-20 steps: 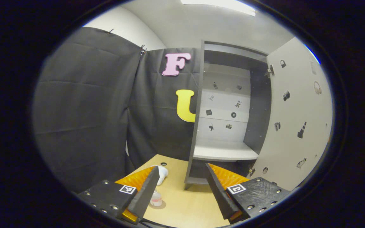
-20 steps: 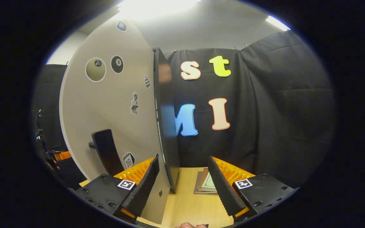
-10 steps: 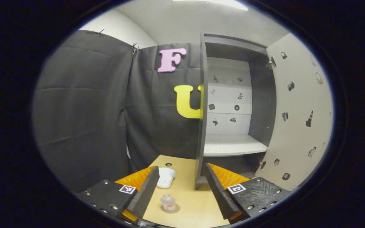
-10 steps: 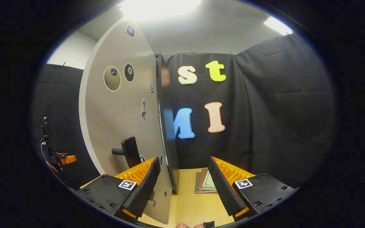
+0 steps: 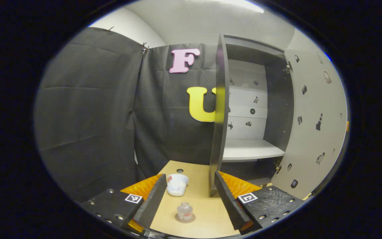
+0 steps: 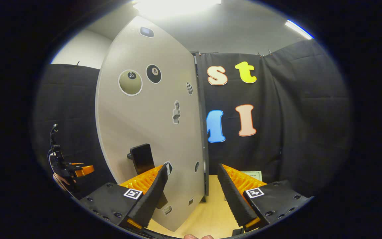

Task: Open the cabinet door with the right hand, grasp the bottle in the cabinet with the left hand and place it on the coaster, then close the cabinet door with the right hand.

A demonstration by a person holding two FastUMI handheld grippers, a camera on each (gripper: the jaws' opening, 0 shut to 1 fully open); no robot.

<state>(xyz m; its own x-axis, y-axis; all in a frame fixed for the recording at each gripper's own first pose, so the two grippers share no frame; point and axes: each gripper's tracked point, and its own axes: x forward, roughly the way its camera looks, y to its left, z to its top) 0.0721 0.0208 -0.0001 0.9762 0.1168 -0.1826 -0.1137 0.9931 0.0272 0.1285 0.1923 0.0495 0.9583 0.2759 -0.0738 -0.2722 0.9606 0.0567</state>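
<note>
My left gripper (image 5: 188,202) hangs above the pale wooden bench (image 5: 207,215) with its fingers spread wide and nothing between them. Just below and between them in the left gripper view stands the small clear bottle with a pale cap (image 5: 184,211), upright on the round brownish coaster (image 5: 185,218). Just beyond it a white crumpled cup-like object with a red mark (image 5: 177,184) lies on the bench. To the right stands the tall dark grey cabinet (image 5: 220,109), with a bare pale shelf (image 5: 249,153) and small stickers on its back panel. Farther right, its light grey door (image 5: 313,126) is swung open, dotted with little dark stickers.

In the right gripper view, far left, I see my other gripper held in a hand (image 6: 73,169). The door's outer face (image 6: 151,132) carries billiard-ball stickers and a dark block handle (image 6: 142,158), which sits just beyond my right gripper's (image 6: 191,196) left finger. That gripper is also wide open, holding nothing, with the door's edge between its fingers. A flat pale booklet (image 6: 252,174) lies on the bench behind the right finger.
</note>
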